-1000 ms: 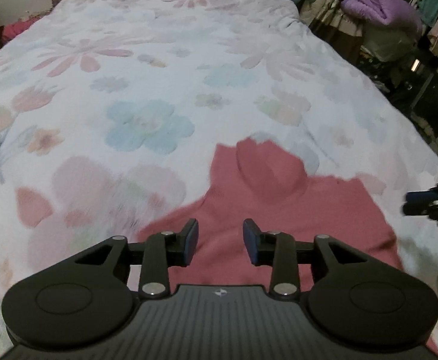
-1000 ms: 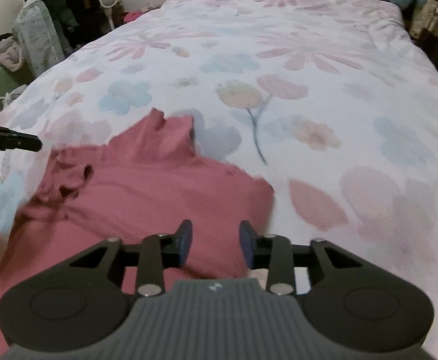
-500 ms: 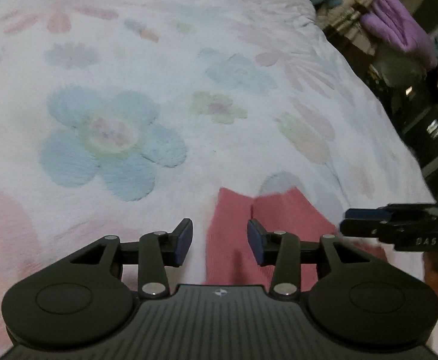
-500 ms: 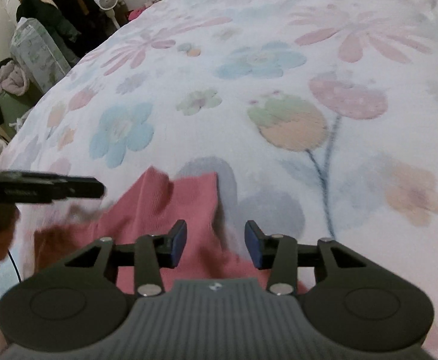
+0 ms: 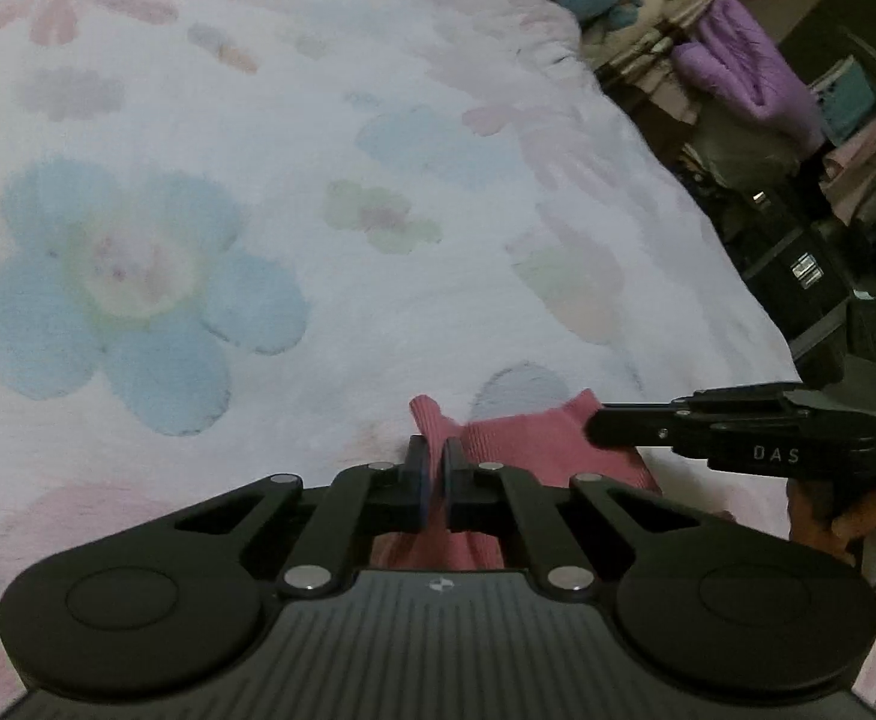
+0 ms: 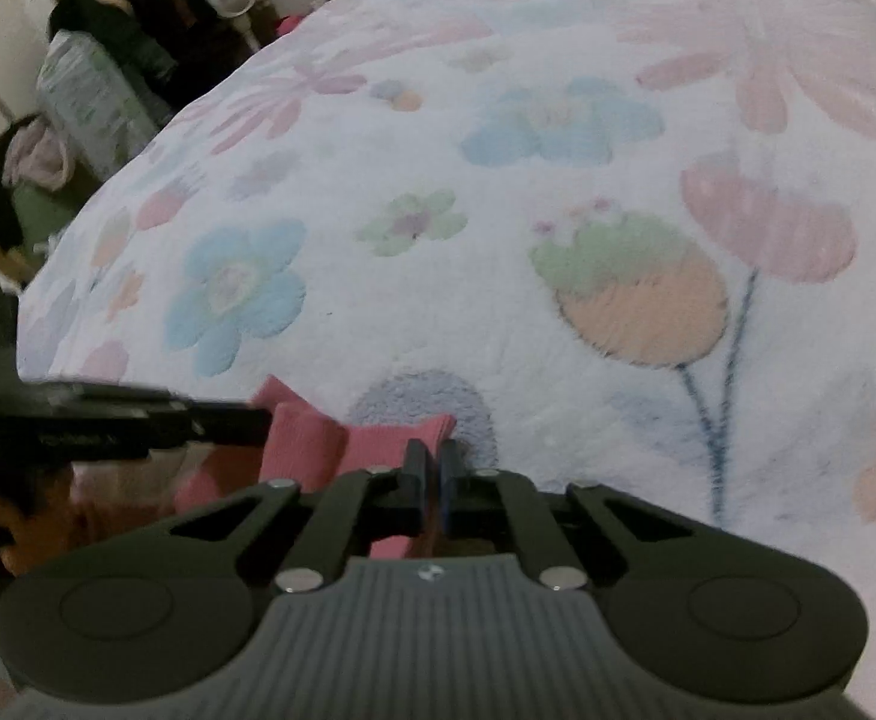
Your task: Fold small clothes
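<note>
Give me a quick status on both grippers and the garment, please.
Left gripper shut on pink garment, at its top edge. Right gripper shut on the same edge. Garment lies on floral blanket. Nothing in the way.

Black ribbed gripper, silver screws

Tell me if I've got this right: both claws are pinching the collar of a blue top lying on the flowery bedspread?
Nearly. The top is pink, not blue, as both wrist views show. The rest holds: the left claw and the right claw each pinch its collar over the flowery bedspread.
</note>
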Demonstrator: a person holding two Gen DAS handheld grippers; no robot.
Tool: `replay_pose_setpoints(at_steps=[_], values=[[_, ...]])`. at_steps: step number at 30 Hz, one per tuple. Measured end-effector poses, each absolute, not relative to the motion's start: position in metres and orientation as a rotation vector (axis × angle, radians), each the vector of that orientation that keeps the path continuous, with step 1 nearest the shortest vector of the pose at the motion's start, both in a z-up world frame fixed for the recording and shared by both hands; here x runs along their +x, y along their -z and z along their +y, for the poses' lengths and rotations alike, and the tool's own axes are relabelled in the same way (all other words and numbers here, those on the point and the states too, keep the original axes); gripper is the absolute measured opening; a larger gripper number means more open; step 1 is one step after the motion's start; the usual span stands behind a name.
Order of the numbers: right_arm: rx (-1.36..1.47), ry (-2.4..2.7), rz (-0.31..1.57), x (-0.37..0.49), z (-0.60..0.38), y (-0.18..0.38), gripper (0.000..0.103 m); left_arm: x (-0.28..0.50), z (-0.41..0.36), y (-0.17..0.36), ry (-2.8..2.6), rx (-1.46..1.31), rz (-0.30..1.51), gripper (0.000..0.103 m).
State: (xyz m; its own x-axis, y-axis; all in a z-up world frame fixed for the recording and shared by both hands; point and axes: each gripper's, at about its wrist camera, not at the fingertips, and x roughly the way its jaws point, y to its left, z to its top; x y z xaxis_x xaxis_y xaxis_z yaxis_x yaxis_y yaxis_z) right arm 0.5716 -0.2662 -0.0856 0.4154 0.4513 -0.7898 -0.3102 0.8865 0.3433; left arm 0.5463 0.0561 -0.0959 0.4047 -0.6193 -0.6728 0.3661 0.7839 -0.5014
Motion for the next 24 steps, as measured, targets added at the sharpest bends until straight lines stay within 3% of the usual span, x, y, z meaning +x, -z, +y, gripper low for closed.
replay_pose_setpoints(at_steps=[11,24], values=[[-0.205,-0.65,0.935,0.484,-0.26,0.015,0.0,0.47,0.069,0.041,0.715,-0.105,0.935,0.004],[-0.411,-0.626,0.96,0.375,-0.252,0.062,0.003,0.391,0.049,0.073,0.644,0.085,1.048,0.006]])
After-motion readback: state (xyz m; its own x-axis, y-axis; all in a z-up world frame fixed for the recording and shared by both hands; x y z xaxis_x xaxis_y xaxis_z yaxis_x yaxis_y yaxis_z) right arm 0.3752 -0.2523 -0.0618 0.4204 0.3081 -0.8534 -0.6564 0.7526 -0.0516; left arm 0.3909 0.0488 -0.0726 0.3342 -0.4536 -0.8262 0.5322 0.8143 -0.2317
